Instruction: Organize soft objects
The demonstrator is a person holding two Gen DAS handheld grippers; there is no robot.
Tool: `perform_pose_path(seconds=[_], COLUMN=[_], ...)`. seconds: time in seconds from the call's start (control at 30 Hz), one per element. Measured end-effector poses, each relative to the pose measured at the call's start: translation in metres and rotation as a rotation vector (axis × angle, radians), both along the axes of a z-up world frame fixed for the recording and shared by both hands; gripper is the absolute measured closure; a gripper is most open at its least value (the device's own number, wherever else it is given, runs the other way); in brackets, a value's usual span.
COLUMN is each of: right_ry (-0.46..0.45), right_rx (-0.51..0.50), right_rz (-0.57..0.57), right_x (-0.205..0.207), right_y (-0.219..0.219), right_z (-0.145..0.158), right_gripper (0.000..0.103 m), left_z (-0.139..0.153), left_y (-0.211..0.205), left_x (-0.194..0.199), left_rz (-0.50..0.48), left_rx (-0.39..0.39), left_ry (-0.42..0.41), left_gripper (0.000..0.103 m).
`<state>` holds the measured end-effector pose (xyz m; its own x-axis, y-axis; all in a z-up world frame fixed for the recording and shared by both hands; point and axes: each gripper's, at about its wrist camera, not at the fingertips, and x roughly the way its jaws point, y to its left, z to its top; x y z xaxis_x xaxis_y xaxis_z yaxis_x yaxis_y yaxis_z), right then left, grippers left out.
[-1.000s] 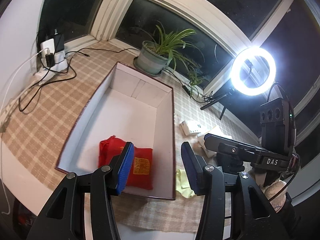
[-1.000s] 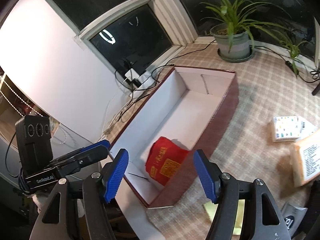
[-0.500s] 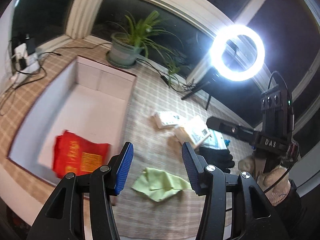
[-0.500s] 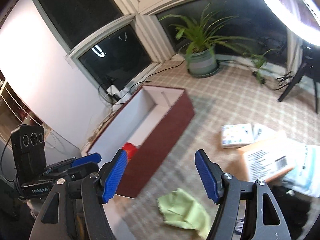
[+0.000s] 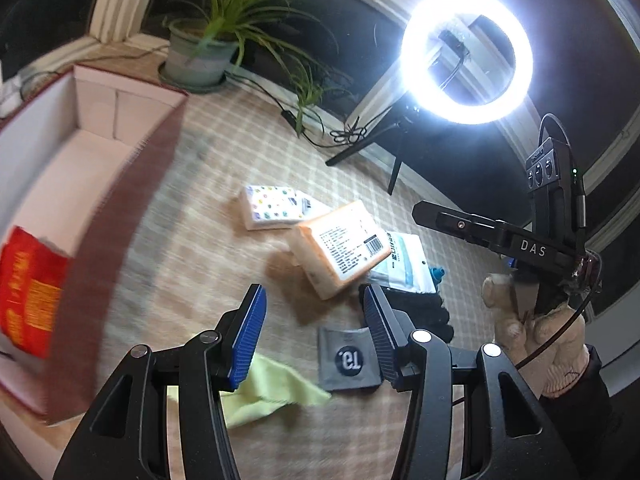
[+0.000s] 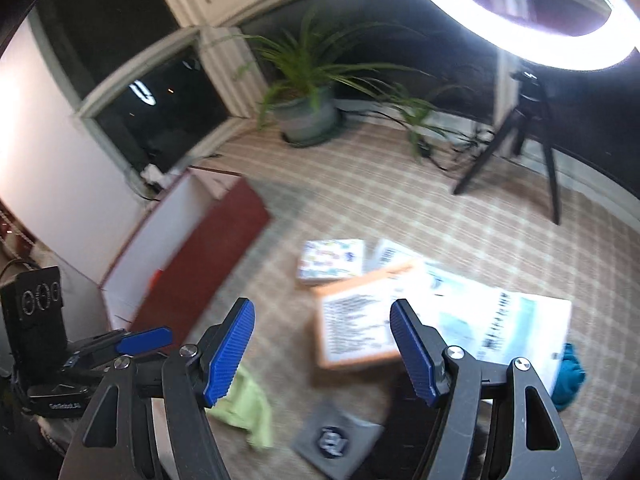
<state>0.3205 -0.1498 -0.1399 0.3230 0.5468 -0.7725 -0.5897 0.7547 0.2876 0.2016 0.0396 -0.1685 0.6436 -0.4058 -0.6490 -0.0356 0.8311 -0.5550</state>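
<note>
A dark red box (image 5: 124, 216) with a white inside stands at the left and holds a red packet (image 5: 28, 284); it also shows in the right wrist view (image 6: 208, 248). Soft objects lie on the checked cloth: an orange tissue pack (image 5: 340, 248), a patterned white pack (image 5: 272, 208), a light blue-and-white bag (image 5: 404, 260), a black glove (image 5: 424, 312), a grey pouch (image 5: 348, 360), a yellow-green cloth (image 5: 276, 392) and something teal (image 6: 570, 376). My left gripper (image 5: 312, 336) is open and empty above the cloth. My right gripper (image 6: 322, 352) is open and empty over the orange pack (image 6: 356, 320).
A potted plant (image 5: 200, 56) stands at the back by the dark windows. A lit ring light (image 5: 466, 56) on a tripod stands at the back right, with cables on the cloth near it. A white wall (image 6: 36, 152) is at the left.
Both grippers have swung right, away from the box with the red packet and toward the pile of soft objects. Both stayed open and empty.
</note>
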Motion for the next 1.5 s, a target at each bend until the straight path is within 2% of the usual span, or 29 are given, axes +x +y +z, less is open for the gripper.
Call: perform_pose_path(seconds=[0.17,0.23,0.43,0.73,0.87,1.0,1.1,1.13,1.27,1.5], right_ry=[0.034,0.042,0.100,0.220,0.256,0.294,0.311,0.315,0.324,0.309], right_rx=[-0.071,-0.090,-0.114,-0.084,-0.082,-0.080,-0.087,-0.088,-0.100,-0.099], right_rz=[-0.023,-0.022,0.002,0.021,0.039,0.047,0.059,0.060,0.062,0.044], right_x=[0.024,0.032,0.052,0.083,0.090,0.095,0.096,0.095,0.094,0.092], right_y=[-0.019,-0.024,-0.029,-0.033,-0.030,-0.027,-0.024,-0.023,-0.022,-0.023], right_z=[-0.017,-0.023,-0.042,-0.067,-0.077,-0.088,-0.095,-0.096,-0.101,-0.096], right_gripper=[0.036,0.036,0.036,0.037,0.041,0.048,0.052,0.056,0.063,0.067], left_z=[-0.015,-0.023,-0.042,-0.067,-0.072,-0.073,-0.075,-0.075,-0.076,-0.064], left_y=[-0.019,-0.025,-0.040,-0.046,-0.051,-0.057,-0.059,-0.060,-0.060,-0.063], left_x=[0.018,0.026,0.047,0.075,0.084,0.090,0.093,0.094,0.095,0.091], left_rz=[-0.004,0.003,-0.004,0.023,0.017,0.000,-0.007,-0.010,-0.009,-0.022], left_rx=[-0.037,-0.053,-0.092,-0.137,-0.140,-0.133,-0.137,-0.137,-0.109,-0.074], left_ry=[0.032,0.051,0.103,0.173,0.184,0.186,0.186,0.186,0.184,0.149], left_gripper=[0.047,0.039,0.039,0.039,0.039,0.042,0.051,0.054,0.062,0.063])
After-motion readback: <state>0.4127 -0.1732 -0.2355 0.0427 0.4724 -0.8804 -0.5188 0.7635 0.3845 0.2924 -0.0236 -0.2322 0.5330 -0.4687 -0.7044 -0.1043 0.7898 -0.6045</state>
